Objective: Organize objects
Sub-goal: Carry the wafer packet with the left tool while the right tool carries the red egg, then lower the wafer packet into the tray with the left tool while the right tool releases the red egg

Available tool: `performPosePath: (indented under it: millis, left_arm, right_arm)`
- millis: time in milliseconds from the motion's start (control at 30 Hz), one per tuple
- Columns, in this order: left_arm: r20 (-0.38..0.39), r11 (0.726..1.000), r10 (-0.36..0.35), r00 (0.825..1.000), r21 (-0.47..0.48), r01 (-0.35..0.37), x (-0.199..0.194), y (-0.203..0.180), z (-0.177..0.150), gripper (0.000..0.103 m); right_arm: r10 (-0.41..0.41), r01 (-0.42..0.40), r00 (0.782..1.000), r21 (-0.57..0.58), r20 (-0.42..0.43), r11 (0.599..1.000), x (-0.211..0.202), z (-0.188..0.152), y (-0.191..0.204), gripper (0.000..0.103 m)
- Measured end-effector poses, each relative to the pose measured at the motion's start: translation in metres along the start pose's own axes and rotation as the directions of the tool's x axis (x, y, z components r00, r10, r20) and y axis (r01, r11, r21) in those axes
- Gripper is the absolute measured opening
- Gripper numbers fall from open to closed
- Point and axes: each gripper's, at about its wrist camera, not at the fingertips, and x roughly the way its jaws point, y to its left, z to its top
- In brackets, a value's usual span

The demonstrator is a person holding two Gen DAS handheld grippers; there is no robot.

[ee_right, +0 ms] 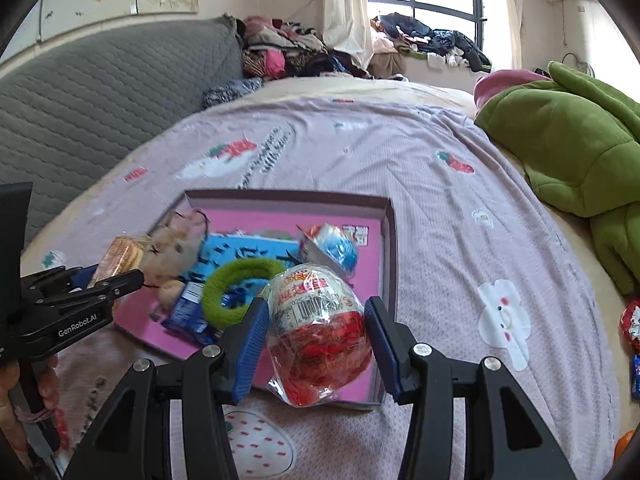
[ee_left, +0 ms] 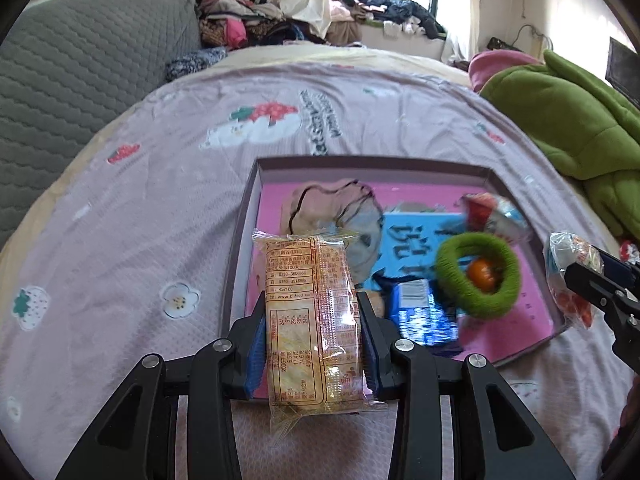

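One orange inside green ring shows only leftward.

Ring in tray on bedspread

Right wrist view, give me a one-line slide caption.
Right gripper carries a wrapped toy egg over the pink tray on the bed, left gripper alongside holding a cracker pack.
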Motion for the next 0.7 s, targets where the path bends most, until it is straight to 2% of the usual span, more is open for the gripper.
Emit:
performPosePath:
  millis: [167, 533, 633, 700]
  left_arm:
    - [-0.006, 1.000, -0.001, 1.000, 0.011, 0.001, 0.018, 0.000, -0.006, 0.040]
    - [0.029, 1.000, -0.003, 1.000, 0.031, 0.002, 0.020, -0.005, -0.007, 0.042]
    - [0.024, 1.000, 0.009, 1.000, 0.028, -0.010, 0.020, -0.005, -0.007, 0.050]
    - [0.019, 1.000, 0.005, 1.000, 0.023, -0.006, 0.019, -0.003, -0.008, 0.058]
  right_arm:
    - [-0.025, 0.024, 0.999, -0.011, -0.022, 1.000, 0.019, -0.004, 0.003, 0.050]
    - [-0.059, 0.059, 0.996, -0.010, -0.063, 0.998, 0.042, -0.013, 0.004, 0.051]
    - [-0.072, 0.071, 0.995, -0.020, -0.075, 0.997, 0.043, -0.012, 0.007, 0.051]
    - [-0.083, 0.081, 0.993, -0.030, -0.081, 0.996, 0.042, -0.012, 0.009, 0.051]
